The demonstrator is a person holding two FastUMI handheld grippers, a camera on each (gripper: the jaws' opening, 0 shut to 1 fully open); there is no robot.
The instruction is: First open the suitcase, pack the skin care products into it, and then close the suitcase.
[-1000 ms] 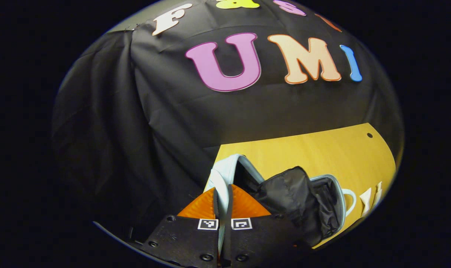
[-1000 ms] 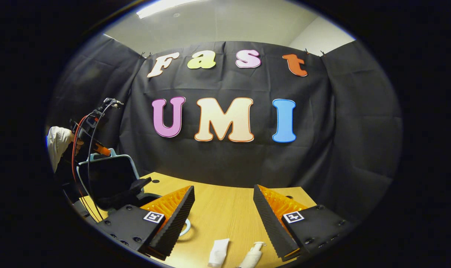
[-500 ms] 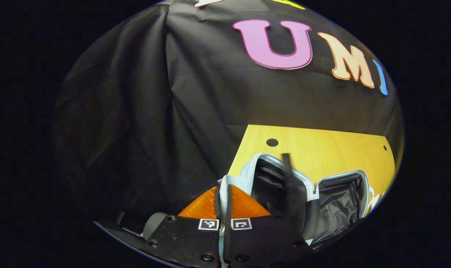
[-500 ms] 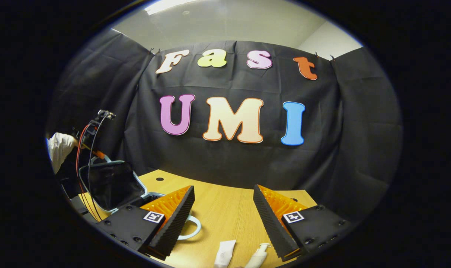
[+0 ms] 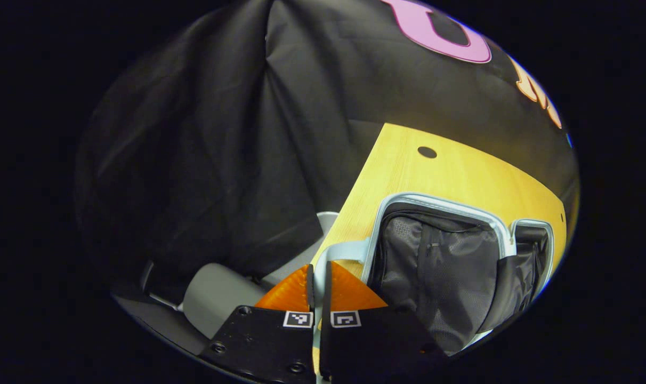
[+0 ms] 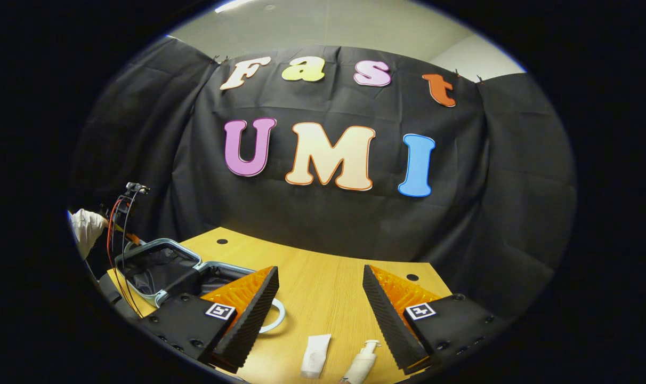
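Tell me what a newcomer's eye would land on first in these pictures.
First the small suitcase, lying open at the left end of the wooden table, its dark mesh lining showing. The left tongs are shut on its pale handle at the table's edge. Nearer the open right tongs, a white tube and a pump bottle lie unpacked on the wood.
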